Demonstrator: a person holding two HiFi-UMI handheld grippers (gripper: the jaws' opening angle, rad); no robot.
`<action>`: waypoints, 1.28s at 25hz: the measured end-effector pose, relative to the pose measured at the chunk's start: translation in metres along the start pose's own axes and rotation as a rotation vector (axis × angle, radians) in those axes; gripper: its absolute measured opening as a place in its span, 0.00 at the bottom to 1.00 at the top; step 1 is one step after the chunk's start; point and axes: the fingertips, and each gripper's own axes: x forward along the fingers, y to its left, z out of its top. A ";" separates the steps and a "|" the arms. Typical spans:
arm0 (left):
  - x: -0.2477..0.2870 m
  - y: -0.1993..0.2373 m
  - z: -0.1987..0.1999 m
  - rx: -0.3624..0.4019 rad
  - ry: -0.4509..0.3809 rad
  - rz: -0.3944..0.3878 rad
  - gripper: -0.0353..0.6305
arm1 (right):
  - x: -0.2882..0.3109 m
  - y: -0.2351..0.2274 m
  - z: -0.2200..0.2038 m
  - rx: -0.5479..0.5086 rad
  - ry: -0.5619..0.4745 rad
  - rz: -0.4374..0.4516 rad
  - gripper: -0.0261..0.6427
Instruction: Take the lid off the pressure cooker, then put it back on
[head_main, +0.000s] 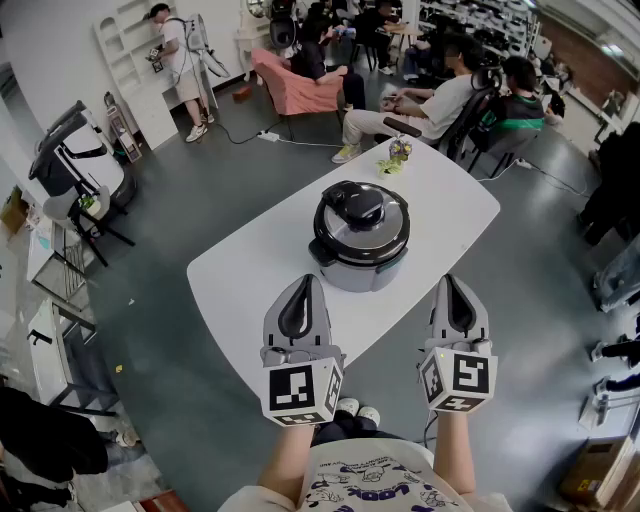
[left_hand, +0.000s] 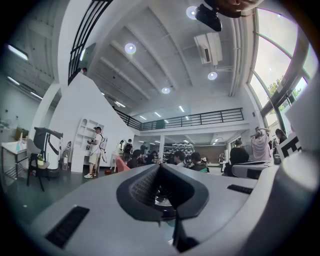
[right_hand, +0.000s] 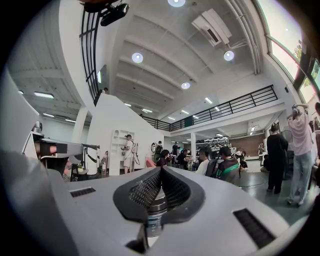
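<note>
My left gripper (head_main: 303, 282) and right gripper (head_main: 452, 280) are held level at the near edge of the table (head_main: 240, 275), side by side and apart from each other. Each has its jaws pressed together with nothing between them; each gripper's own view shows the pads meeting. Just past them the cooker (head_main: 358, 262) stands near the middle of the table, and neither gripper touches it. Its black lid (head_main: 360, 215) is on, with a raised handle on top. At the far table edge sits a small green-and-yellow thing (head_main: 399, 154); I cannot tell what it is. Beyond, people (head_main: 430, 100) sit on chairs, and one person (head_main: 180, 70) stands by a white shelf (head_main: 130, 60).
</note>
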 end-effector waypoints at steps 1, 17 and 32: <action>0.001 0.000 0.000 -0.001 0.001 0.000 0.07 | 0.001 0.000 0.000 0.000 0.001 0.000 0.06; 0.038 0.023 -0.006 -0.030 0.022 -0.005 0.07 | 0.041 0.003 -0.006 0.004 0.022 0.003 0.06; 0.088 0.078 -0.029 -0.092 0.035 0.075 0.34 | 0.112 0.011 -0.023 -0.014 0.061 0.083 0.38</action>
